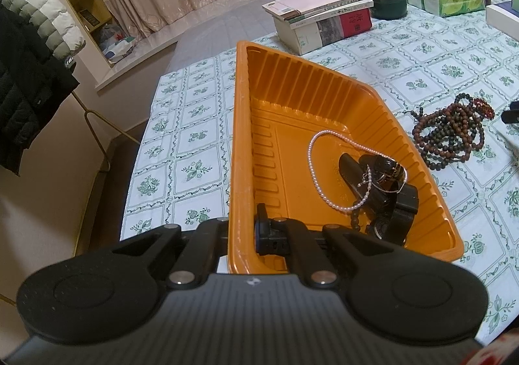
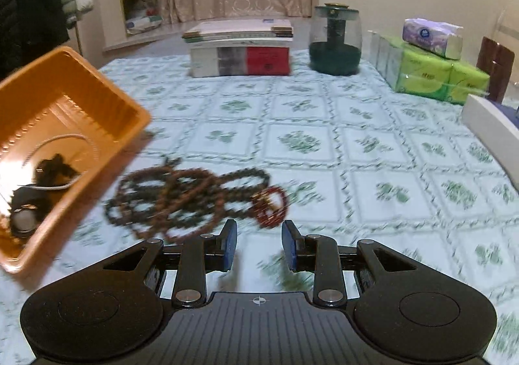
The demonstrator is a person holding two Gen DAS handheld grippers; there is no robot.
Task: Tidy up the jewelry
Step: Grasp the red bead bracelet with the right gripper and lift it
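Note:
My left gripper (image 1: 243, 232) is shut on the near left rim of the orange tray (image 1: 292, 86), one finger outside the wall and one inside. The tray holds a pearl necklace (image 1: 313, 167), a thin silver chain and a black watch (image 1: 386, 183). A pile of dark wooden bead strands (image 1: 451, 134) with a red bracelet (image 1: 485, 107) lies on the tablecloth right of the tray. In the right wrist view my right gripper (image 2: 259, 246) is open and empty, just in front of the bead pile (image 2: 188, 196) and the red bracelet (image 2: 271, 206); the tray (image 2: 107, 99) is at the left.
A stack of books (image 2: 240, 48), a green glass jar (image 2: 335, 40), tissue packs (image 2: 434, 73) and a white box (image 2: 489, 125) stand along the back and right of the table. The table's left edge (image 1: 142, 151) drops to the floor, with a coat rack beyond.

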